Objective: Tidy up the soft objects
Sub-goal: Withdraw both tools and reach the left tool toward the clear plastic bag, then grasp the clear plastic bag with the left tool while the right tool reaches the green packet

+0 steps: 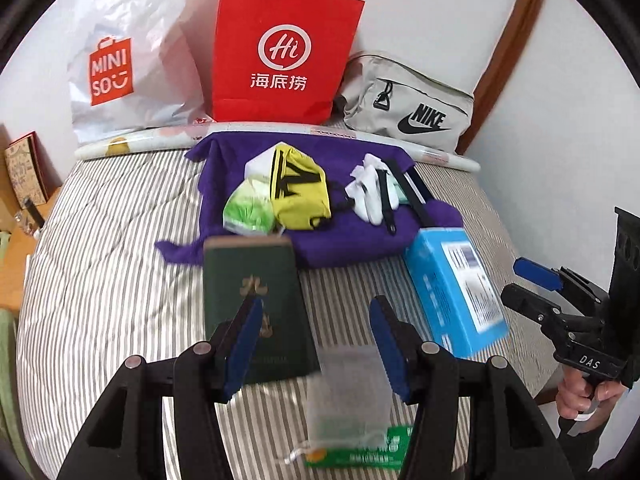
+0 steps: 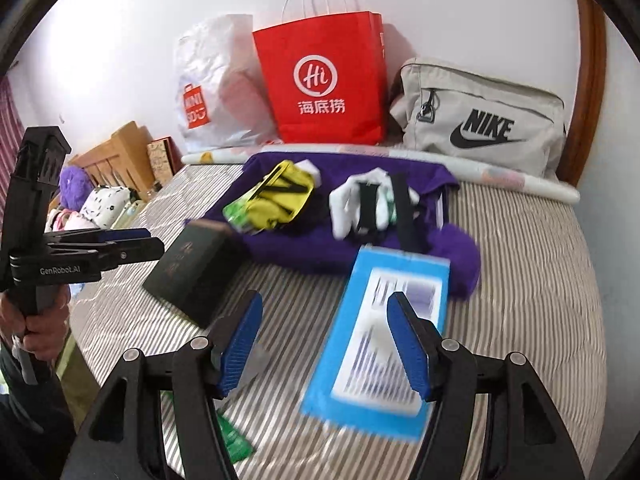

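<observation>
Soft pile on the purple cloth [image 1: 352,240], mid-bed: yellow pouch [image 1: 298,192], green packet [image 1: 248,210], white socks [image 1: 370,192].

Left wrist view: left gripper [image 1: 316,340] wide open, holding nothing, hovering over a green box [image 1: 252,304] and a blurry translucent pouch [image 1: 348,384] just below. Easy to pinch the hard box instead of something soft from here, or drag the cloth and spill the pile. Green card [image 1: 356,450] half hidden under the pouch, print unreadable.

Right wrist view: right gripper [image 2: 324,340] also spread wide, empty, above the blue box [image 2: 380,340]. Same risk: wrong item, or nudging that box into the pile. Motion blur on the label. Black straps [image 2: 404,208] tangled with the socks, could snag. Bags behind, contents not visible.
</observation>
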Demonstrator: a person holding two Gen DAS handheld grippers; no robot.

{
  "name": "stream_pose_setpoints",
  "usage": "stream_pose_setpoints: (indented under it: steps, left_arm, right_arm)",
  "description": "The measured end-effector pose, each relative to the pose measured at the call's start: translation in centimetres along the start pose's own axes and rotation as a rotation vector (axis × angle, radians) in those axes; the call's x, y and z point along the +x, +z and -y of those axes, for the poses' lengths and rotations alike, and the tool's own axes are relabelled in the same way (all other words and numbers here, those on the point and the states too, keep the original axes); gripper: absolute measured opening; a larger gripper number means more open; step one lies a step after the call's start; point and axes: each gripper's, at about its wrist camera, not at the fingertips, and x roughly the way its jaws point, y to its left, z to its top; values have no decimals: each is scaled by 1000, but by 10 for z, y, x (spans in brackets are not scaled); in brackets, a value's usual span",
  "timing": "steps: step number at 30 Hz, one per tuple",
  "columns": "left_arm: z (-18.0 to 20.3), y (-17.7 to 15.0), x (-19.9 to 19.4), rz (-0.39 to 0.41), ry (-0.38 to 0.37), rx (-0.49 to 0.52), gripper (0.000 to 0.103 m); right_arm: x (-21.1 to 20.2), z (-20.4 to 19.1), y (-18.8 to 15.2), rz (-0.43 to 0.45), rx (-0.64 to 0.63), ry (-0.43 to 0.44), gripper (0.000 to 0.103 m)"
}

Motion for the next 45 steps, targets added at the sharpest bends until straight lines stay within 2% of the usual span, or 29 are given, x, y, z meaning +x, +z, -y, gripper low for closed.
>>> stream_pose_setpoints:
  steps: [4,7,9,10,17,21,25,31,34,36,39,42,44,45]
  left_arm:
    - [6,-24,-9,-6,12,10,55]
    - [10,-44,-12,-7,-29,9,64]
    - [11,-59,-14,12,-52,2,65]
    - [12,-64,-12,6,-46,-3,68]
    - [8,-92,13,-69,-5,-16,68]
    - [13,-98,31,-94,18,33,69]
    - [18,-98,47,-109,-3,46,69]
    - [40,-94,68,-126,-3,123,73]
    - [52,-97,80,-144,25,168,75]
    - [58,-99,83,-122,57,200,77]
    - [61,-97,85,-117,73,193,78]
    - [58,-94,86,-104,68,193,75]
    - [55,-94,85,-81,94,200,60]
    - [55,-94,85,-73,110,208,48]
  right_arm:
    - [-15,-5,-24,7,18,3,64]
    - [-25,-7,-41,19,37,14,64]
    - [-29,-10,-52,19,38,22,64]
    - [-30,-11,-57,20,40,20,64]
    - [-37,-15,-82,43,66,36,64]
    - [-36,-13,-89,37,75,19,64]
    - [-35,-9,-99,45,95,0,64]
    - [-33,-3,-111,41,101,8,64]
    - [-29,0,-114,31,104,11,64]
    - [-25,2,-117,27,112,14,64]
    - [-17,6,-119,5,124,22,64]
    - [-11,5,-122,-9,121,30,64]
    - [-7,2,-124,-20,106,30,64]
    - [-5,0,-125,-25,93,25,64]
